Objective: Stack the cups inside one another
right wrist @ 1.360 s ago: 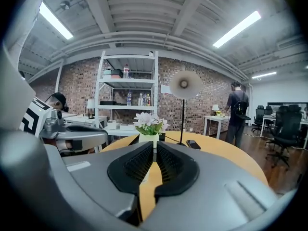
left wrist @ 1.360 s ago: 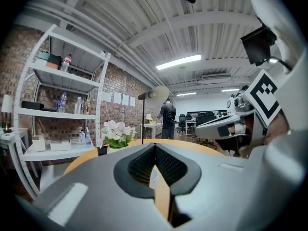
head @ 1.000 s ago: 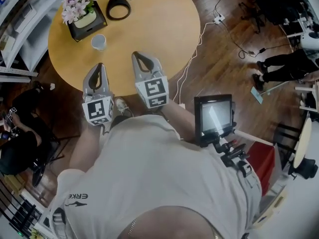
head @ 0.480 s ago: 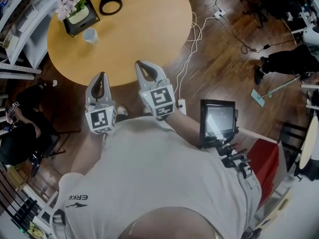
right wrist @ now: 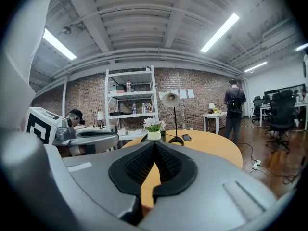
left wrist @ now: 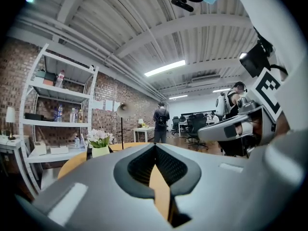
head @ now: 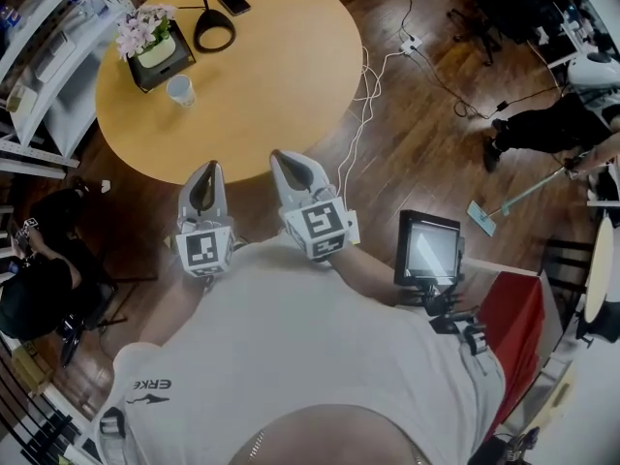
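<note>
A pale cup [head: 179, 90] stands on the round wooden table [head: 291, 76], near its left side and beside the flower box. Whether other cups sit nested in it I cannot tell. My left gripper [head: 210, 167] and right gripper [head: 282, 156] are side by side, just off the table's near edge and over the floor, far from the cup. Both are shut with nothing in them. In the left gripper view the left gripper [left wrist: 155, 146] has its jaws closed together, and the right gripper [right wrist: 154, 144] shows the same in its own view. The cup is hidden in both gripper views.
On the table stand a flower box [head: 155, 42], a lamp's black base [head: 213, 32] and a phone [head: 232, 2]. White shelves [head: 39, 46] stand at the left. Cables [head: 373, 66] trail over the wood floor. A person with a mop [head: 542, 134] is at the right.
Both grippers have drawn back from over the table's near edge towards my body. The cup has kept its place on the table.
</note>
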`<state>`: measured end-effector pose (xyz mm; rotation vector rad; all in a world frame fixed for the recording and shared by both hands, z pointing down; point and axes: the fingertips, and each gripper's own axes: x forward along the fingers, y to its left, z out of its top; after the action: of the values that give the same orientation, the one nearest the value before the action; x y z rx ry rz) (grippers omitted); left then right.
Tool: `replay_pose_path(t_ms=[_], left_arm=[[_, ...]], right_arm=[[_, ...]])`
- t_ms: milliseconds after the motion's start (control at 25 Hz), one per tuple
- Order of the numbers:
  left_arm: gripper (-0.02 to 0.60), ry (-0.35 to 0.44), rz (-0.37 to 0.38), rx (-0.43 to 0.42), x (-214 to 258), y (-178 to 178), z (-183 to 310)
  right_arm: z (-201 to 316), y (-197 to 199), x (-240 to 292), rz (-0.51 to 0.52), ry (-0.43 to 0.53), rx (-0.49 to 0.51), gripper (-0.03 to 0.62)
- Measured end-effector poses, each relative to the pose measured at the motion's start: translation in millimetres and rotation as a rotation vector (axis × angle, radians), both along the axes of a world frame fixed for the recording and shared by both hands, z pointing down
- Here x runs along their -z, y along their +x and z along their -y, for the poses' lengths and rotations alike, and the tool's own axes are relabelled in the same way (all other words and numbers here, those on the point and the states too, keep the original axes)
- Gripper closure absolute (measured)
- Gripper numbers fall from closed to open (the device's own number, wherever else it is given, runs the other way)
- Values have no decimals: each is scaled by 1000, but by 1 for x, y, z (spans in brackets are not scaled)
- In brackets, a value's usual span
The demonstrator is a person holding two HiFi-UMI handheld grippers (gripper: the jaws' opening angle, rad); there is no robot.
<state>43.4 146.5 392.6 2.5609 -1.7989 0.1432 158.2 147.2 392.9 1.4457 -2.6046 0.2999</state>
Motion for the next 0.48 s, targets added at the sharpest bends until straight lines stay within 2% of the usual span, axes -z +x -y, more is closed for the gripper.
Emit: replay_pose_path(t_ms=[480], left_arm=[[580, 14, -30, -45, 9, -28, -28]], right_arm=[[-33, -36, 7, -53, 23, -7, 582]])
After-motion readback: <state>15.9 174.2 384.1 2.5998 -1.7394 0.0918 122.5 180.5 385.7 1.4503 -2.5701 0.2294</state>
